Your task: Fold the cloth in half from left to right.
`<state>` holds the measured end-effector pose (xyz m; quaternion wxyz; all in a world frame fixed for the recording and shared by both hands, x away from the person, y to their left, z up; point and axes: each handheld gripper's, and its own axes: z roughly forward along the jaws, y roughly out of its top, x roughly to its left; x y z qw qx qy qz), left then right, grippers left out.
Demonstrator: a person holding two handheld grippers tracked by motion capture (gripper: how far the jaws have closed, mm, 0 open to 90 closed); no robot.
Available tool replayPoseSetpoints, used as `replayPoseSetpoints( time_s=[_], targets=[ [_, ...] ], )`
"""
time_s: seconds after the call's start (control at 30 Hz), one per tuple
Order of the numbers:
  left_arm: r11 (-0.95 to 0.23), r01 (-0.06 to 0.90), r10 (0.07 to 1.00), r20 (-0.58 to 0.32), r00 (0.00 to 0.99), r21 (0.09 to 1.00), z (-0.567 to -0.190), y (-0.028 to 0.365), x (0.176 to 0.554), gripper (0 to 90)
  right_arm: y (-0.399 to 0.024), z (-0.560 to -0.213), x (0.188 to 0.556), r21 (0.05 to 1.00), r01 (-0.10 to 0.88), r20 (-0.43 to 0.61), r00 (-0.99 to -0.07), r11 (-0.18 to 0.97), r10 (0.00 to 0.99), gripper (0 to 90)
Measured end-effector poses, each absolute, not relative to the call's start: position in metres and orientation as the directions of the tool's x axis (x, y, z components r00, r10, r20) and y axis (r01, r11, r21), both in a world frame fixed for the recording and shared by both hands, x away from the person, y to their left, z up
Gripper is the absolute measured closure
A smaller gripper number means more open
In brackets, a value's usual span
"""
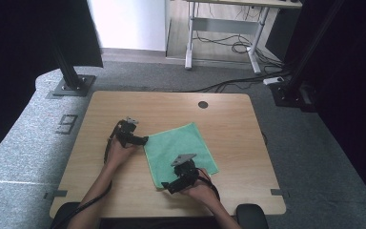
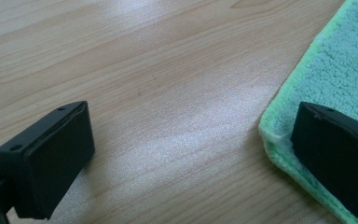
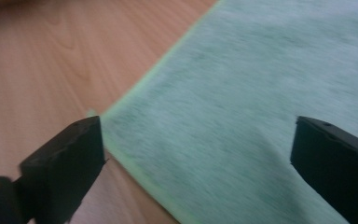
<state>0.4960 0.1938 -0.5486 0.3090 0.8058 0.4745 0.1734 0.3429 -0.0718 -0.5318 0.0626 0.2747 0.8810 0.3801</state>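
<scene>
A green microfibre cloth (image 1: 181,150) lies flat on the wooden table (image 1: 228,124), a little right of centre. My left gripper (image 1: 143,140) is open at the cloth's left corner. In the left gripper view its jaws stand wide apart, the right one over the cloth's corner (image 2: 279,135) and the left one over bare wood. My right gripper (image 1: 167,187) is open at the cloth's near corner. In the right gripper view the cloth (image 3: 242,112) spreads between the two jaws, its light green hem running beside the left jaw.
The table has a round cable hole (image 1: 203,104) near its far edge. Beyond it stand a black frame post (image 1: 69,71) on a base plate at the left, another desk's legs (image 1: 189,43) with cables on the floor, and dark curtains either side.
</scene>
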Motion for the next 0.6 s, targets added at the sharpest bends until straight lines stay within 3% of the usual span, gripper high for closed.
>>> replayPoseSetpoints(
  time_s=[0.33, 0.6],
  targets=[
    [-0.359, 0.657, 0.872, -0.013, 0.490, 0.663, -0.549, 0.194, 0.496, 0.0, -0.037, -0.531, 0.328, 0.686, 0.370, 0.087, -0.896, 0.626, 0.435, 27.4],
    [-0.364, 0.647, 0.866, -0.013, 0.500, 0.670, -0.548, 0.194, 0.494, 2.9, -0.029, -0.531, 0.320, 0.671, 0.324, 0.044, -0.915, 0.667, 0.401, 64.5]
  ],
)
